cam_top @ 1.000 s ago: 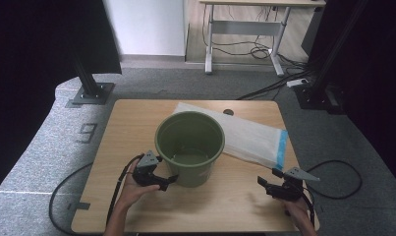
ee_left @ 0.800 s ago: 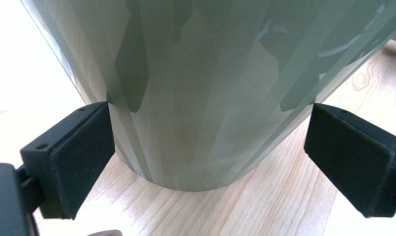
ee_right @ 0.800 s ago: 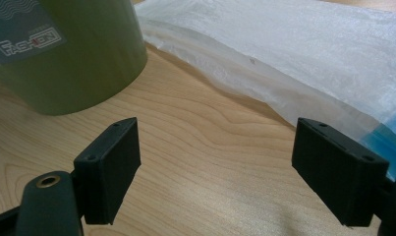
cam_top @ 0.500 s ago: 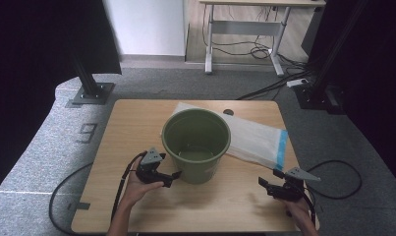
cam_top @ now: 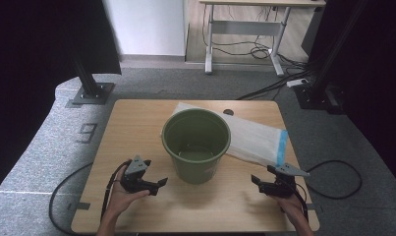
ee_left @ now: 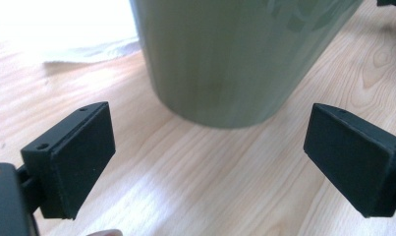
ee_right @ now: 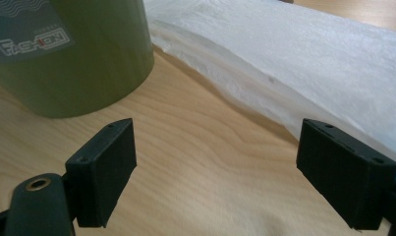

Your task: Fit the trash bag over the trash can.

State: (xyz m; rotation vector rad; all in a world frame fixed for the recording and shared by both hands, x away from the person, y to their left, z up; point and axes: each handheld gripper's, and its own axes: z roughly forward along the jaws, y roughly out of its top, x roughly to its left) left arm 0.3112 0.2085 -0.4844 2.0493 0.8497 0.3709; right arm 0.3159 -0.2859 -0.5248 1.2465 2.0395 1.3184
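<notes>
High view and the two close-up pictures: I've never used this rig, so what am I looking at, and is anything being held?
The high view looks down on a light wooden table. A person holds a hand-held gripper in each hand: left hand-held gripper, right hand-held gripper. Each close-up comes from a camera riding on one gripper, looking along its two black jaws. Between them stands a round green plastic bucket; behind it lies a flat white plastic bag with a blue edge. Both grippers are open and hold nothing.

Bucket (cam_top: 196,143) olive green, pale label; bag (cam_top: 257,137) white, blue end stripe; table (cam_top: 136,123) light wood grain.
</notes>
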